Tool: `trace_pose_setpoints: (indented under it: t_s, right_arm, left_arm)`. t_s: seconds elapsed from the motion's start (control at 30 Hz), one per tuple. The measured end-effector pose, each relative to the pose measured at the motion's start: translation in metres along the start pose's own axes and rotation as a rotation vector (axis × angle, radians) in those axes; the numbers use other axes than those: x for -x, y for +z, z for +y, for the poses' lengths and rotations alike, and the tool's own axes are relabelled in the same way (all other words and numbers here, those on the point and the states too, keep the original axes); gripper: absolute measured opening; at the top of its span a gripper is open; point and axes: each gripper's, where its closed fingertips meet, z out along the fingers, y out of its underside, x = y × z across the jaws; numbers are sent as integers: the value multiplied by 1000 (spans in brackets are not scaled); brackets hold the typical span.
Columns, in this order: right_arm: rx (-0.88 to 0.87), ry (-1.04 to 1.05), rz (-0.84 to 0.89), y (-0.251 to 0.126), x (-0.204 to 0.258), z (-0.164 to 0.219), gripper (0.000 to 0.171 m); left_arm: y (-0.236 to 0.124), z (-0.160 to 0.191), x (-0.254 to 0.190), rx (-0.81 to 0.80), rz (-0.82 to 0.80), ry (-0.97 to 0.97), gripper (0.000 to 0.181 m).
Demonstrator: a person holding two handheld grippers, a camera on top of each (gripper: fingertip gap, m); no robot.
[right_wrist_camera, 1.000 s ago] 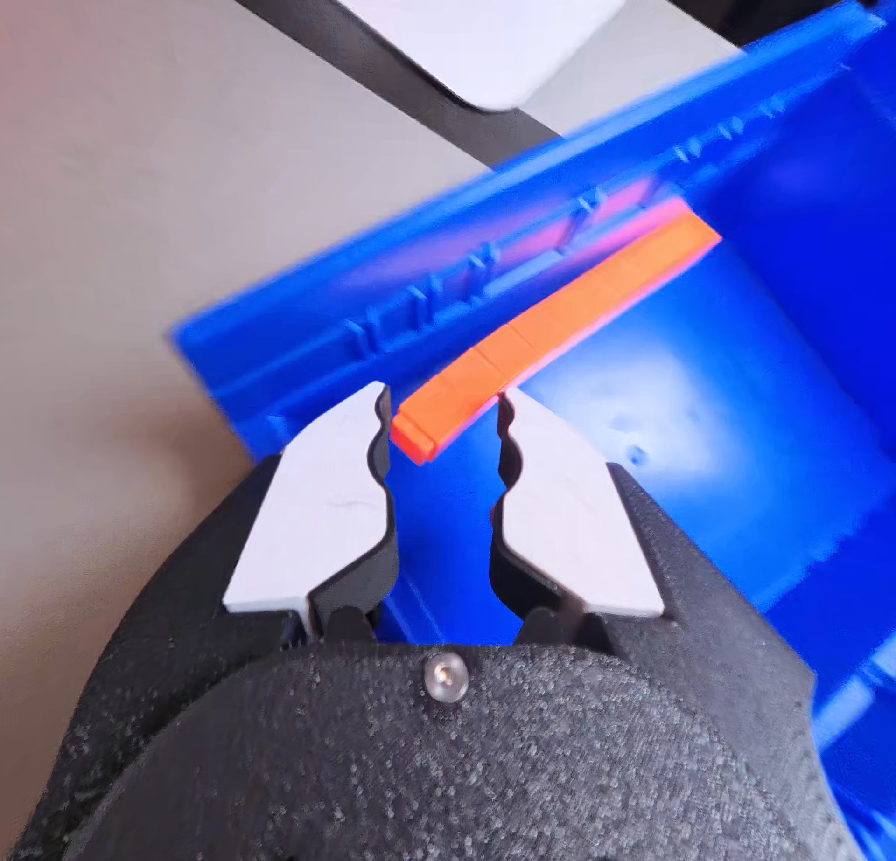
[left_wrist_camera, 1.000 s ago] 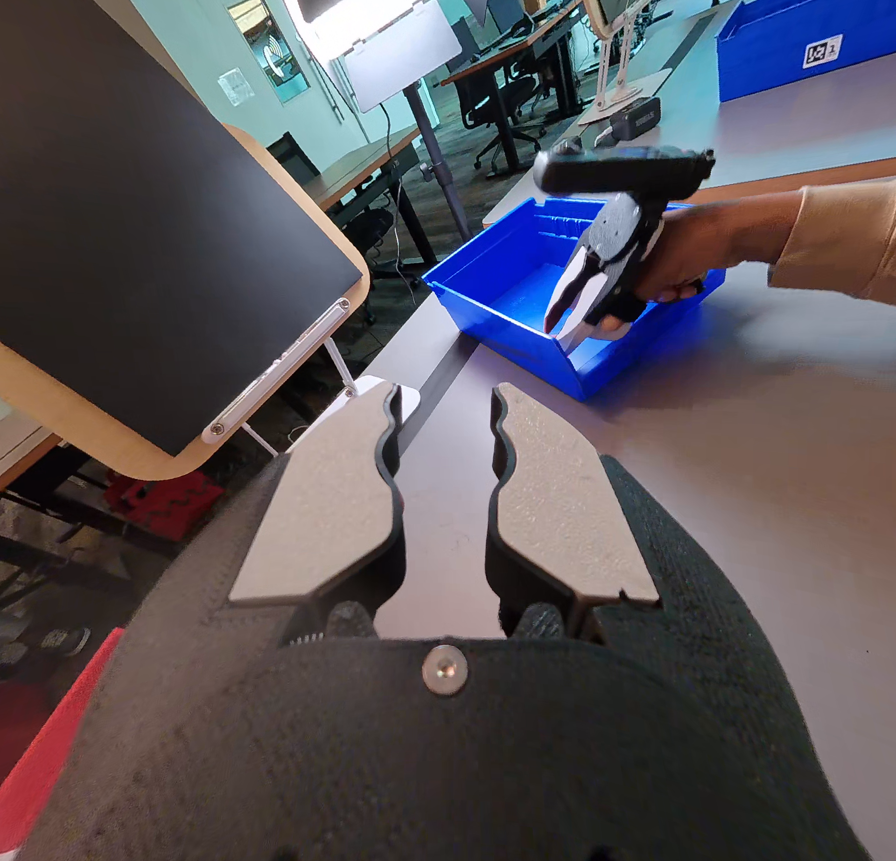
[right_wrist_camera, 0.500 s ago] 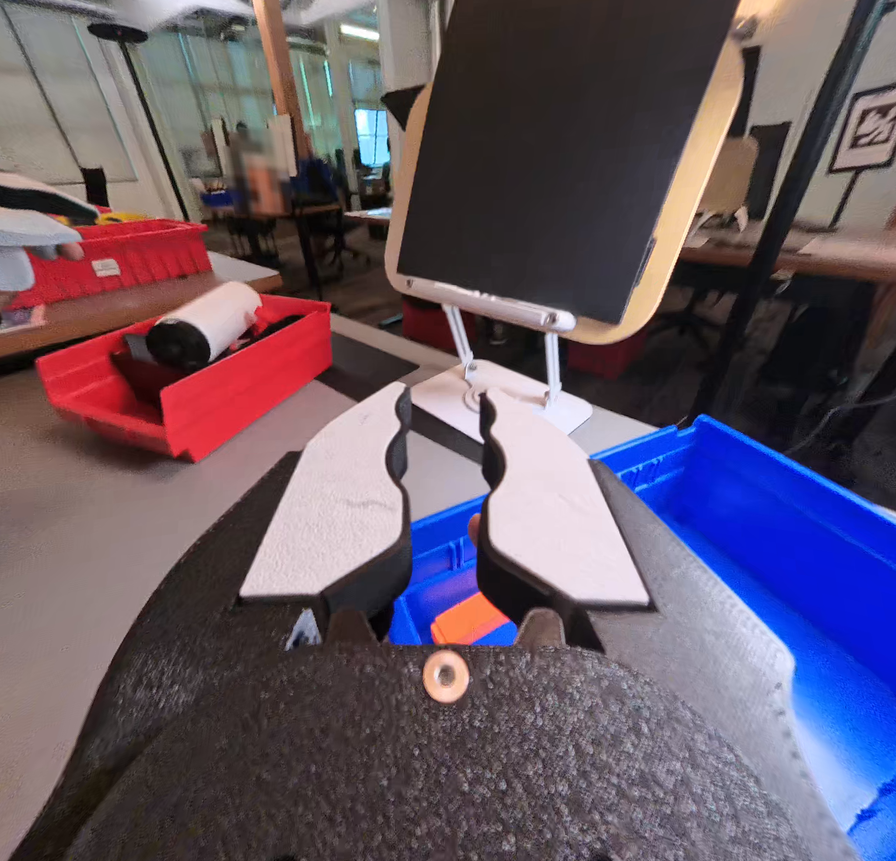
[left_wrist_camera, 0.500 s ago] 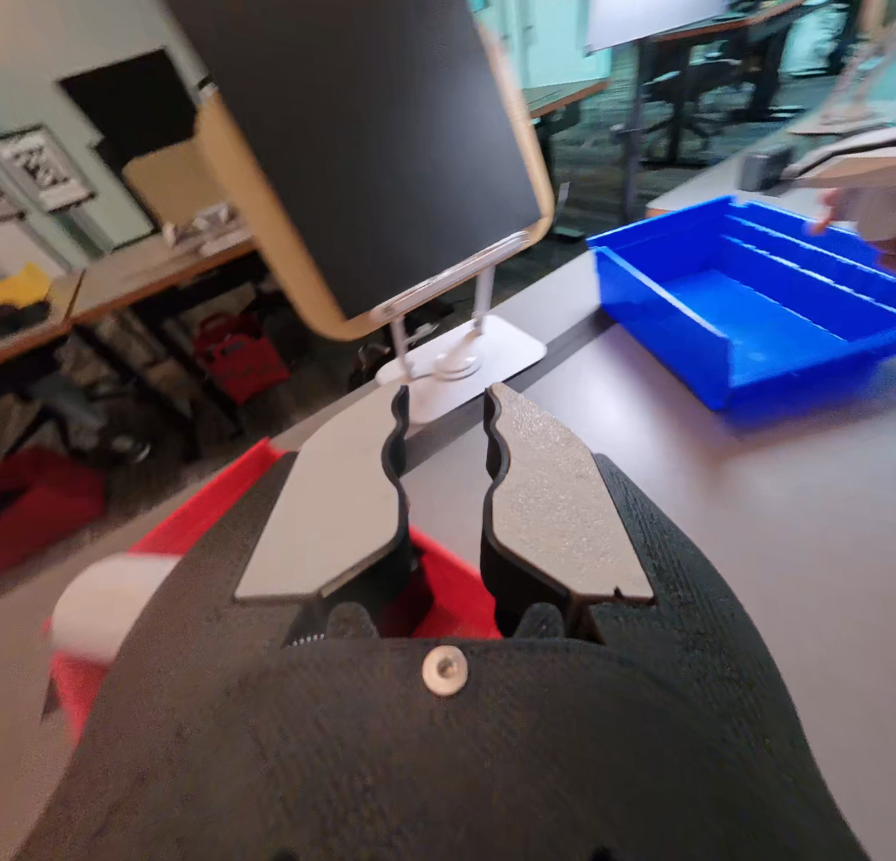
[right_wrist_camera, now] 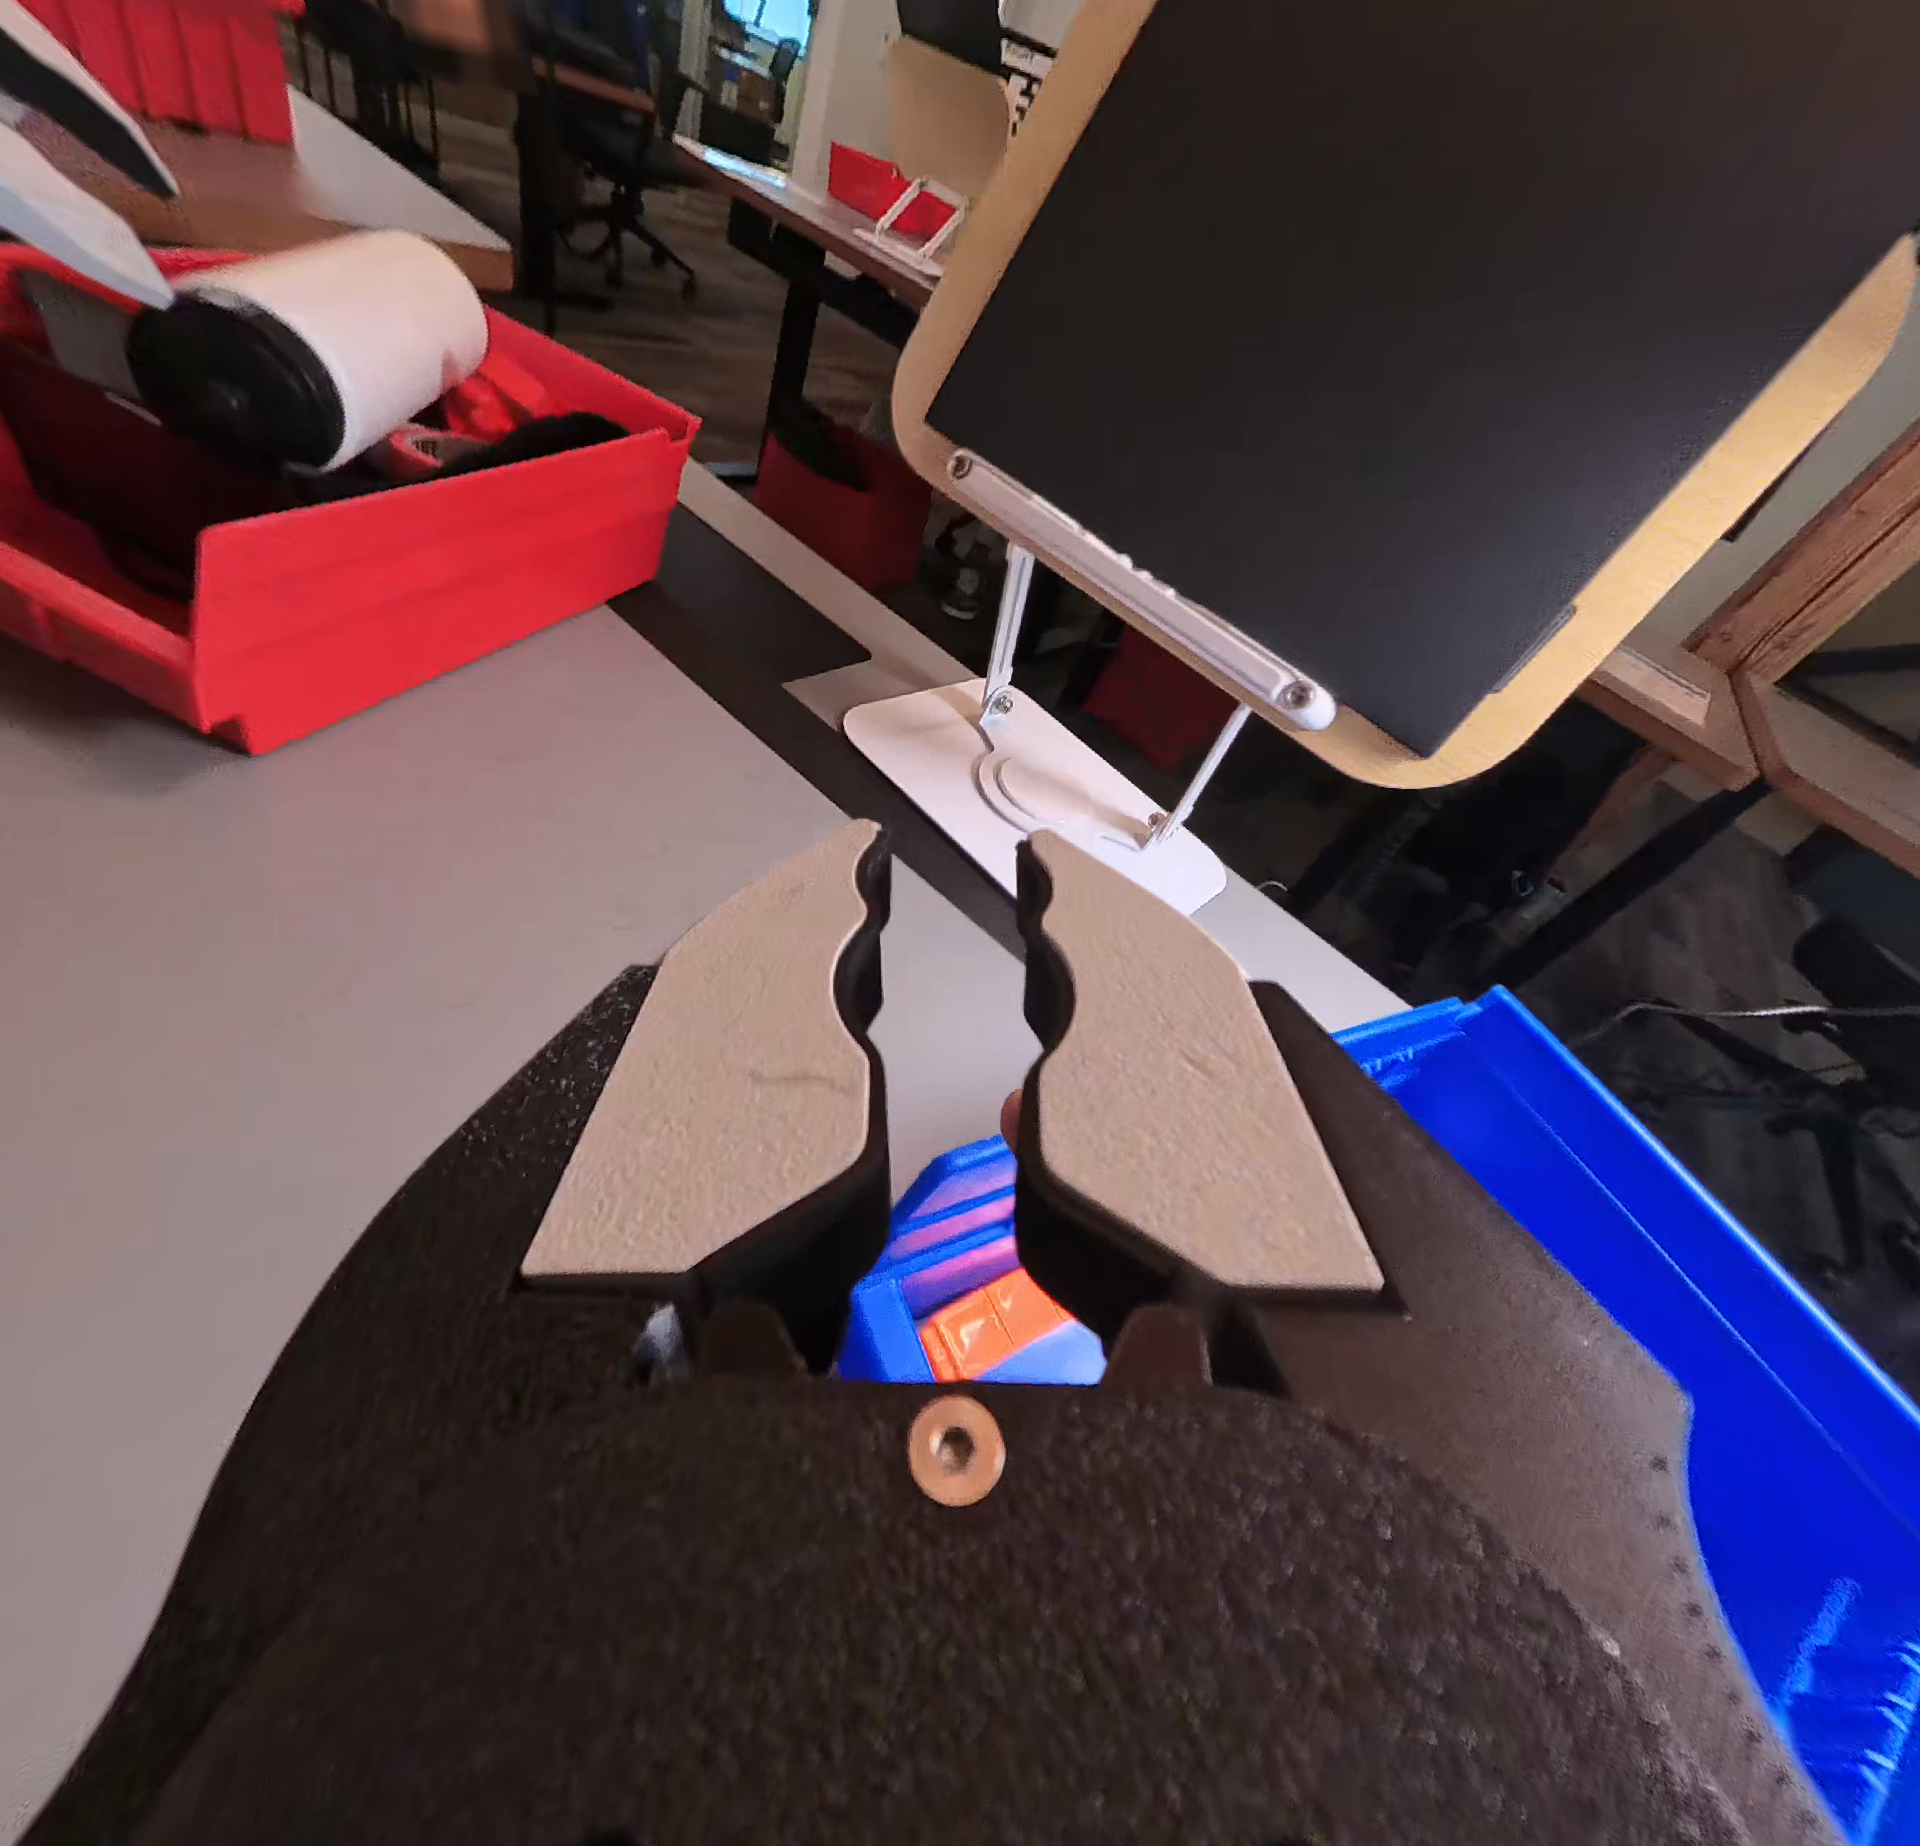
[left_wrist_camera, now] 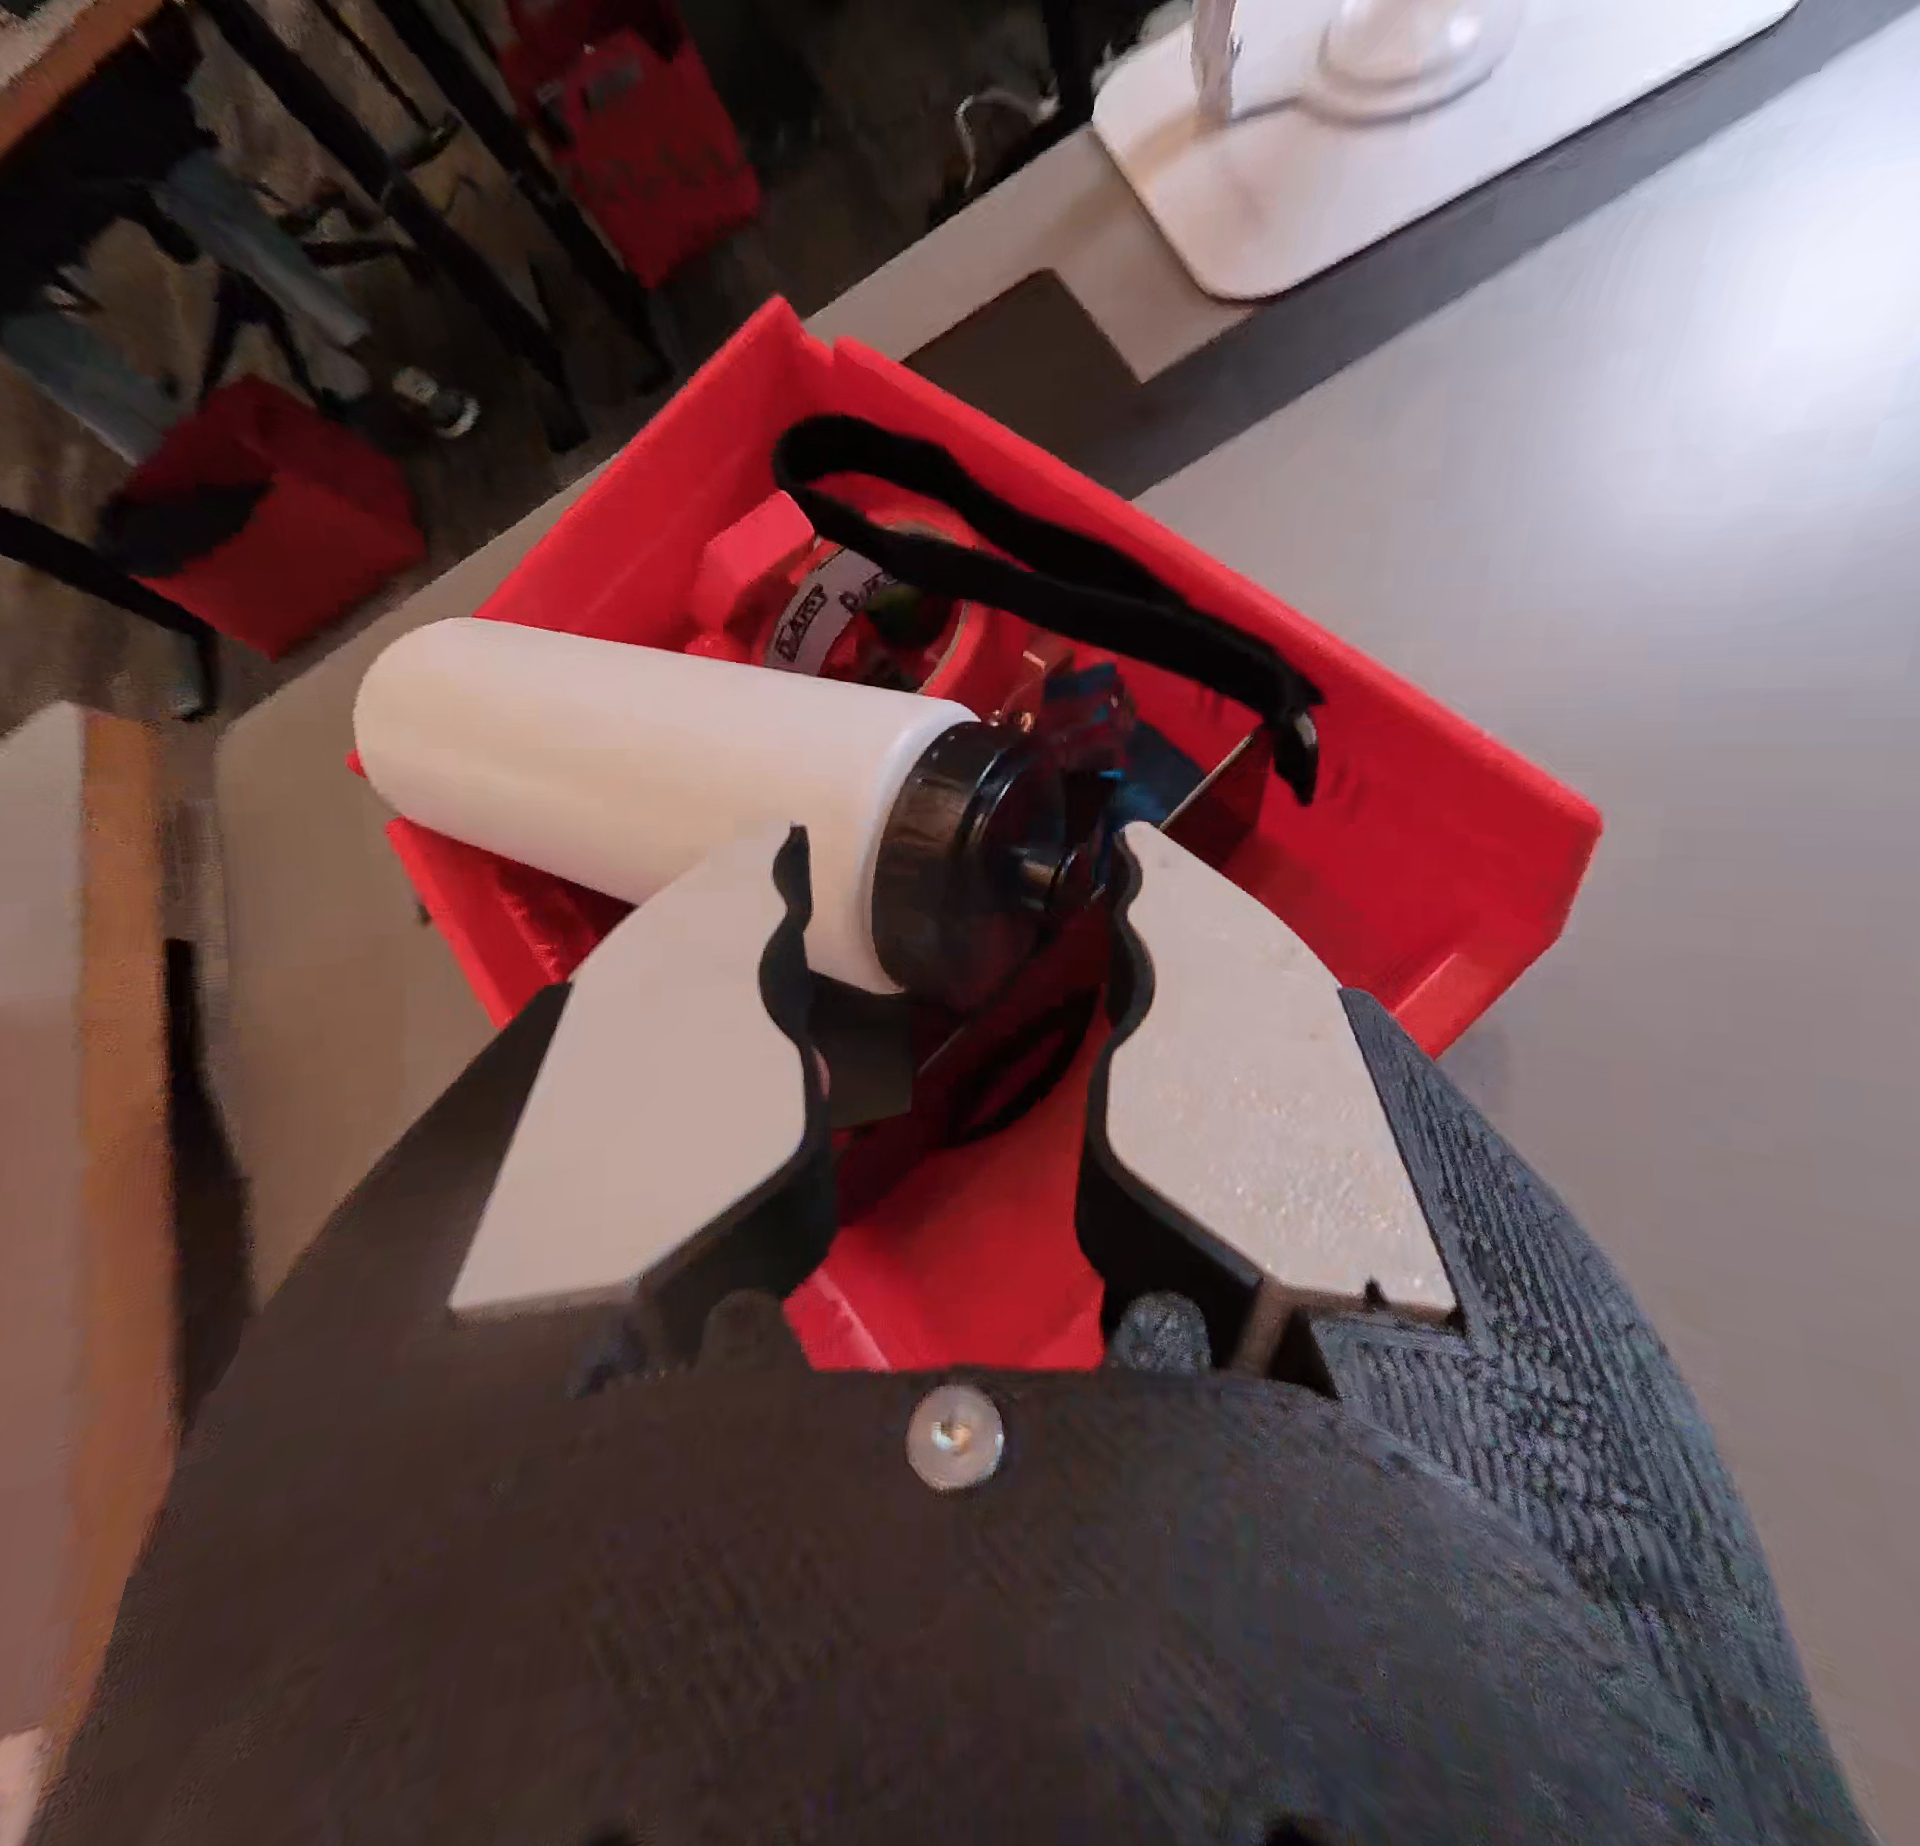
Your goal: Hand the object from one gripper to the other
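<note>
A white bottle (left_wrist_camera: 623, 747) with a black cap (left_wrist_camera: 935, 892) lies slanted across the red bin (left_wrist_camera: 1455, 757). My left gripper (left_wrist_camera: 961, 840) is open wide just above the bin, with one fingertip on each side of the cap and not closed on it. My right gripper (right_wrist_camera: 951, 840) is open by a narrow gap and empty, held above the near corner of the blue bin (right_wrist_camera: 1662, 1225). An orange strip (right_wrist_camera: 987, 1323) lies in that bin below the fingers. The right wrist view also shows the bottle (right_wrist_camera: 353, 331), the red bin (right_wrist_camera: 416, 570) and the left gripper's fingers (right_wrist_camera: 62, 207).
The red bin also holds a black strap (left_wrist_camera: 1039, 581), a tape roll and small items. A dark board (right_wrist_camera: 1455, 290) on a white stand (right_wrist_camera: 1039, 799) sits at the table's far edge between the bins. Grey tabletop (right_wrist_camera: 364, 913) lies between them. Some 40 centimeters of space lies between my two pairs of fingers. From the left gripper's tips to the bottle (right_wrist_camera: 353, 331) is close to 9 centimeters.
My left gripper swung left and down over the red bin and opened wider around the bottle cap. My right gripper lifted and tilted up from the blue bin, with the orange strip left inside.
</note>
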Motion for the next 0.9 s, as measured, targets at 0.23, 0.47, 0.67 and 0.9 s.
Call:
trace_pose_setpoints:
  t_s: [0.23, 0.47, 0.67, 0.9]
  right_arm:
    - [29, 22, -18, 1, -4, 10, 21]
    - [17, 64, -17, -1, -12, 11, 18]
    - [16, 41, -12, -3, -13, 13, 17]
    - [15, 22, -19, -4, -14, 14, 16]
  left_arm:
    - [16, 16, -6, 138, -172, 366, 50]
    - [22, 12, -18, 175, -220, 1065, 49]
    - [30, 27, -25, 263, -97, 1554, 46]
    - [34, 31, -23, 349, 34, 1687, 24]
